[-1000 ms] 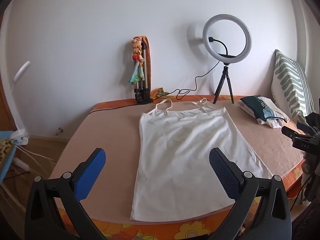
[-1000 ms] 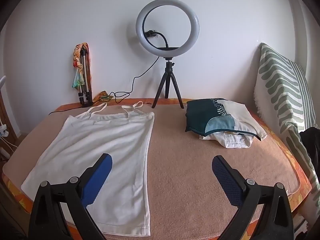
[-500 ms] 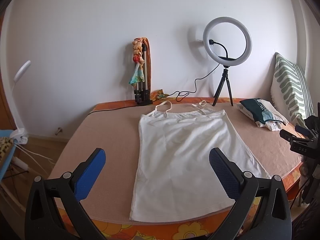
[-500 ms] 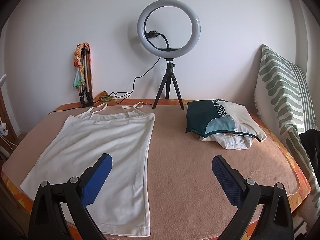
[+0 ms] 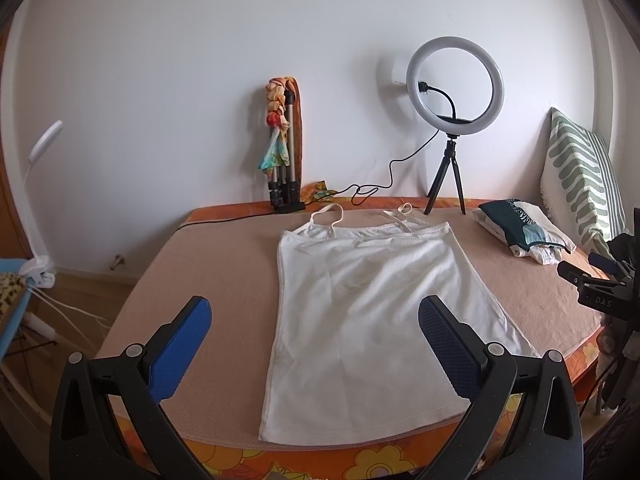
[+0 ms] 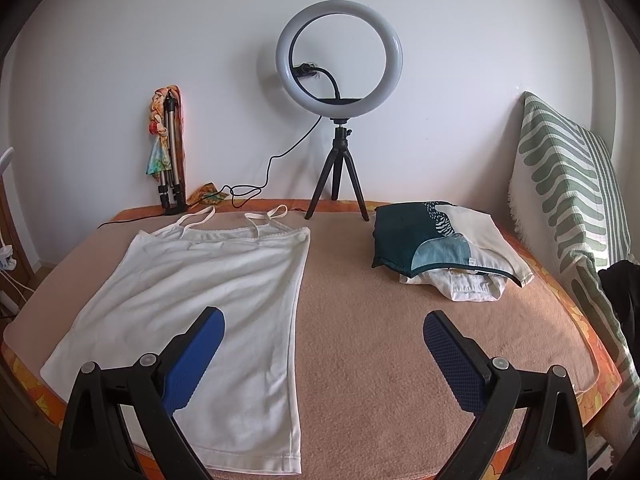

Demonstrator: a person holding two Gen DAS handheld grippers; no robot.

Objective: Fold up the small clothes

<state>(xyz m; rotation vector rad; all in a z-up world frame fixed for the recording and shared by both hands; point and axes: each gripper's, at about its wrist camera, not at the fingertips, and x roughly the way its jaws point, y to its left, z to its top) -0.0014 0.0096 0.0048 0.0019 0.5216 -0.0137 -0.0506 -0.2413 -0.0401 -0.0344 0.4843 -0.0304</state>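
Both the left gripper (image 5: 314, 328) and right gripper (image 6: 322, 340) hover with jaws wide and empty. The white top (image 5: 372, 308) lies flat ahead of them; nothing has shifted lately, so folding has not begun.

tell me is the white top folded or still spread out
Spread out: the white camisole lies flat on the bed, straps toward the wall, no folds.

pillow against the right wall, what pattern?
Wavy green stripes on white, the pillow; clearest in the right wrist view.
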